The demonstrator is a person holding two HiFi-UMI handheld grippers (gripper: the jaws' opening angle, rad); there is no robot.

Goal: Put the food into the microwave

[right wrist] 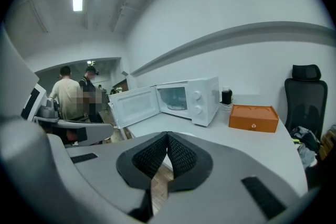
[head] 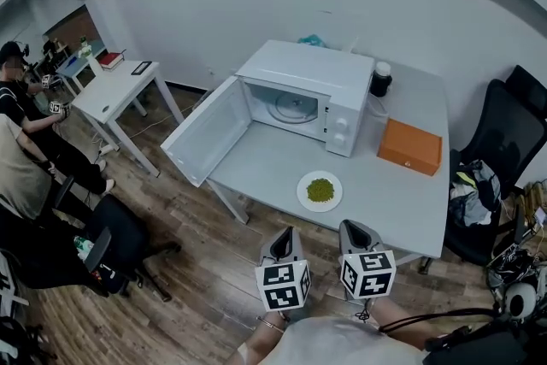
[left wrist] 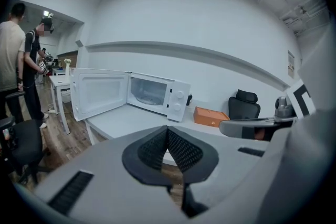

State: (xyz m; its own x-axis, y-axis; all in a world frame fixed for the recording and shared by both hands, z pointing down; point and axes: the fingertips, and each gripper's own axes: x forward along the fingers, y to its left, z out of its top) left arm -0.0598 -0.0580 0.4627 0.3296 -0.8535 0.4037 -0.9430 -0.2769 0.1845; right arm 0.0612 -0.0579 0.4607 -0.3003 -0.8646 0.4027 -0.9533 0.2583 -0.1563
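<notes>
A white plate (head: 320, 191) with a heap of green food (head: 320, 189) sits on the grey table (head: 402, 201), near its front edge. Behind it stands a white microwave (head: 299, 95) with its door (head: 205, 132) swung wide open to the left and its glass turntable (head: 295, 107) bare. My left gripper (head: 283, 244) and right gripper (head: 355, 236) hang side by side in front of the table, short of the plate, both shut and holding nothing. The microwave (left wrist: 156, 94) shows ahead in the left gripper view, and the microwave (right wrist: 181, 98) appears again in the right gripper view.
An orange box (head: 411, 146) lies right of the microwave, and a black jar (head: 380, 79) stands behind it. A black office chair (head: 500, 158) is at the table's right end. Two people (head: 21, 141) stand by a small white desk (head: 115, 94) far left.
</notes>
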